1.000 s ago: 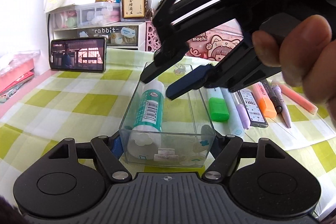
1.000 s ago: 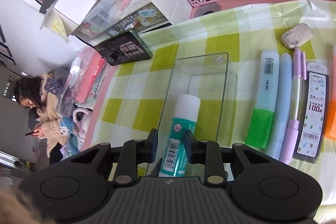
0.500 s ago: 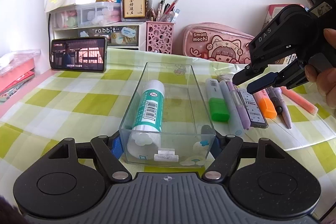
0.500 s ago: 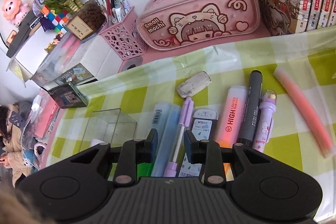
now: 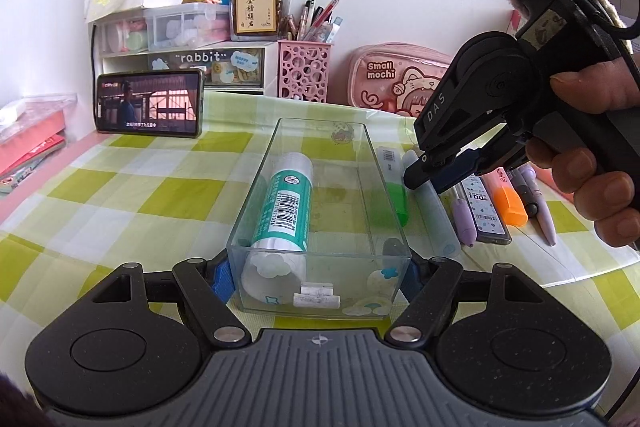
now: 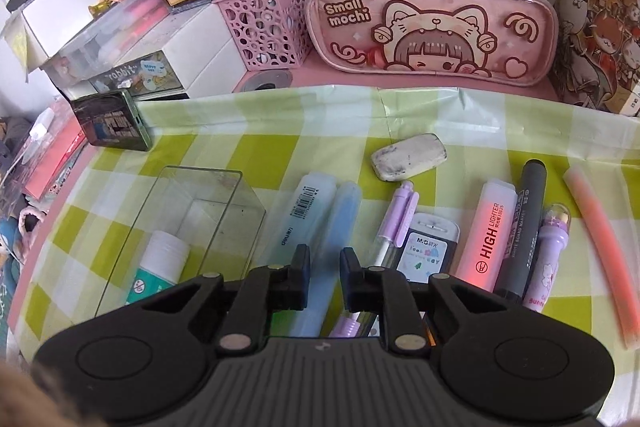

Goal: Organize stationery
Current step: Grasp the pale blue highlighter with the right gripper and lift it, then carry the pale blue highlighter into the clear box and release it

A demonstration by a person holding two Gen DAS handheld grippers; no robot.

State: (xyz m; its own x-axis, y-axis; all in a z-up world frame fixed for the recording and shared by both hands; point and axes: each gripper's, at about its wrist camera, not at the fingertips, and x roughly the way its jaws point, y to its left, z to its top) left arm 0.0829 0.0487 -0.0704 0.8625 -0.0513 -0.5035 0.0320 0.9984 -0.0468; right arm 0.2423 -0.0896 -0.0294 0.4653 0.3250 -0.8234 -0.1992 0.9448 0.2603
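Note:
My left gripper (image 5: pixel 318 277) is shut on the near end of a clear plastic box (image 5: pixel 376 183) that holds a teal glue stick (image 5: pixel 286 207). The box (image 6: pixel 224 195) and glue stick (image 6: pixel 160 267) also show in the right wrist view. My right gripper (image 6: pixel 324 267) is open and empty, fingers either side of a pale blue highlighter (image 6: pixel 340 223) just above it; it shows in the left wrist view (image 5: pixel 426 177). Beside it lie a green-capped highlighter (image 6: pixel 308 207), a purple pencil (image 6: pixel 400 219), a lead case (image 6: pixel 430 251), an orange highlighter (image 6: pixel 494 227), a grey marker (image 6: pixel 524 223) and a purple pen (image 6: pixel 552 247).
A dirty eraser (image 6: pixel 408 157) lies behind the row, a pink stick (image 6: pixel 600 239) at the right. A pink pencil case (image 6: pixel 432 19), pink pen basket (image 6: pixel 264 23), drawer unit (image 5: pixel 180 47) and a phone (image 5: pixel 150 103) line the back.
My right gripper let go of the glue stick in the box, swung right over the pen row, then came down over the pale blue highlighter. The left gripper and box stayed still.

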